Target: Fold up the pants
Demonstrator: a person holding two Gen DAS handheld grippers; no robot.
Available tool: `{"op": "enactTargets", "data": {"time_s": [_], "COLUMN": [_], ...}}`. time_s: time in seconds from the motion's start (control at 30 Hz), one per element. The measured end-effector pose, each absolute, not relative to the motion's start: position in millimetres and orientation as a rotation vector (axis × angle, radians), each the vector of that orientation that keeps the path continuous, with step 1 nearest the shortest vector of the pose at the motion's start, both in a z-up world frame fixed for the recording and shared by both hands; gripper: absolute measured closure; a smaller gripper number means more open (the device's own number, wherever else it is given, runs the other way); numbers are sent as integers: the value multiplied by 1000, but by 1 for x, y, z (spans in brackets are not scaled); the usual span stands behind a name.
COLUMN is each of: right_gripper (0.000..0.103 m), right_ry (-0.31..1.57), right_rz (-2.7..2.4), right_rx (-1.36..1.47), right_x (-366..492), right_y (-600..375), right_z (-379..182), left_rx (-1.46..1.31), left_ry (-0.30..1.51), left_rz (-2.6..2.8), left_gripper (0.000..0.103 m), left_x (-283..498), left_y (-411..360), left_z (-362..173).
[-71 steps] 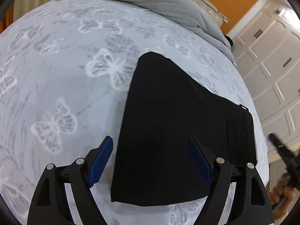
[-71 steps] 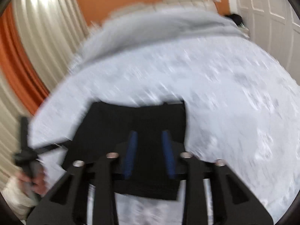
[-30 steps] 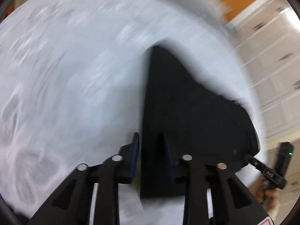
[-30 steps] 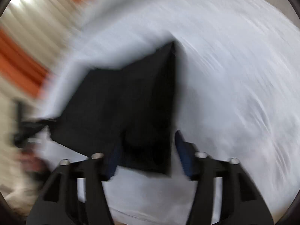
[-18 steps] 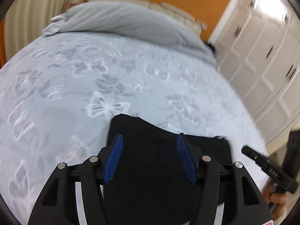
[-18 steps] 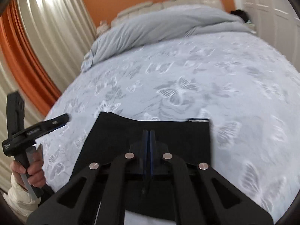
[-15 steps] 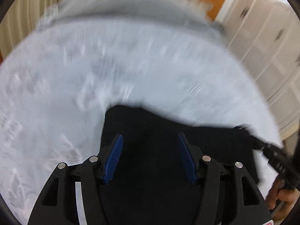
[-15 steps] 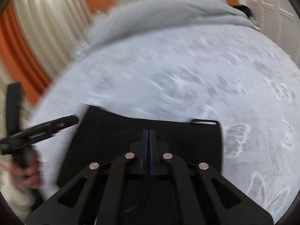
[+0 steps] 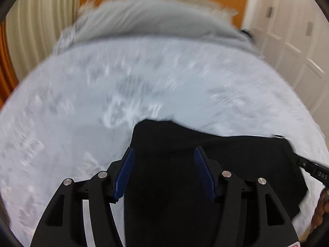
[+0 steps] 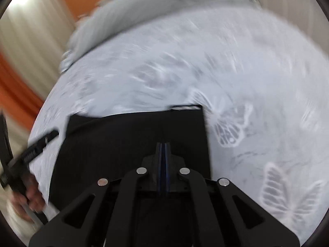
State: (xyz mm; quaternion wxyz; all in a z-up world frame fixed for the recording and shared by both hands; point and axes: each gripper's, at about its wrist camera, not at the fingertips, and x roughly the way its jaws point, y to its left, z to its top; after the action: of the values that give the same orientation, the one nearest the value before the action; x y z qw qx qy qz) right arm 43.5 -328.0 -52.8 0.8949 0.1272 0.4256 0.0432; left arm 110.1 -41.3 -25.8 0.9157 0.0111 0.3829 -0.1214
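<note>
The black pants (image 9: pixel 246 156) lie folded flat on the butterfly-print bed cover (image 9: pixel 92 107), blurred by motion. My left gripper (image 9: pixel 164 150) hovers over their left part. Its blue pads (image 9: pixel 125 173) stand wide apart and are still opening, touching no cloth. In the right wrist view the pants (image 10: pixel 123 142) fill the lower middle. My right gripper (image 10: pixel 163 145) is above them, shut, with nothing visible between the pads. Each gripper shows at the edge of the other's view, as do the right hand (image 9: pixel 320 207) and the left hand (image 10: pixel 26 199) holding them.
A grey duvet (image 9: pixel 154 18) is bunched at the head of the bed below an orange wall. White wardrobe doors (image 9: pixel 298 41) stand to the right, pale curtains (image 9: pixel 41 20) to the left. Bare bed cover (image 10: pixel 257 82) stretches beyond and to the right of the pants.
The left jaws, nearly closed around the pants' edge a second ago, have spread wide. The right jaws have closed. Both grippers have lifted off the pants, which now lie folded smaller.
</note>
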Motion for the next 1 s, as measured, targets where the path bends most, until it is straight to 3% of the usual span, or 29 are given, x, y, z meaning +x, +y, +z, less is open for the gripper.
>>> {"op": "enactTargets", "data": {"time_s": [0.1,0.2,0.33,0.43,0.53,0.8,1.0], "right_gripper": [101,103,99,98,102,98,98], "right_ry": [930,1071,987,942,1018,886,952], "right_rz": [90,43,16,45,8,142,322], "right_rx": [215,176,62,170,152,250,198], "right_x": [7,-5,-15,-29,-22,3,81], "right_y": [-312,-303,-287,-293,-292,-284,-209], "right_z": [-60,-107,-92,-85,-107,-45,-32], "left_rx": [51,73,99,127,141,121,123], "left_ry": [738,837,971,945,932,960,991], "left_rz": [-236,-230,-207,-202,-195,-189,-193], "left_gripper": [29,29,29,29,29,29,29], "left_x": [70,46,40,36,34,35,39], "left_y": [-37,-34,-34,-34,-34,-33,-36], "left_z": [-14,-37,-72,-72,-72,-74,-80]}}
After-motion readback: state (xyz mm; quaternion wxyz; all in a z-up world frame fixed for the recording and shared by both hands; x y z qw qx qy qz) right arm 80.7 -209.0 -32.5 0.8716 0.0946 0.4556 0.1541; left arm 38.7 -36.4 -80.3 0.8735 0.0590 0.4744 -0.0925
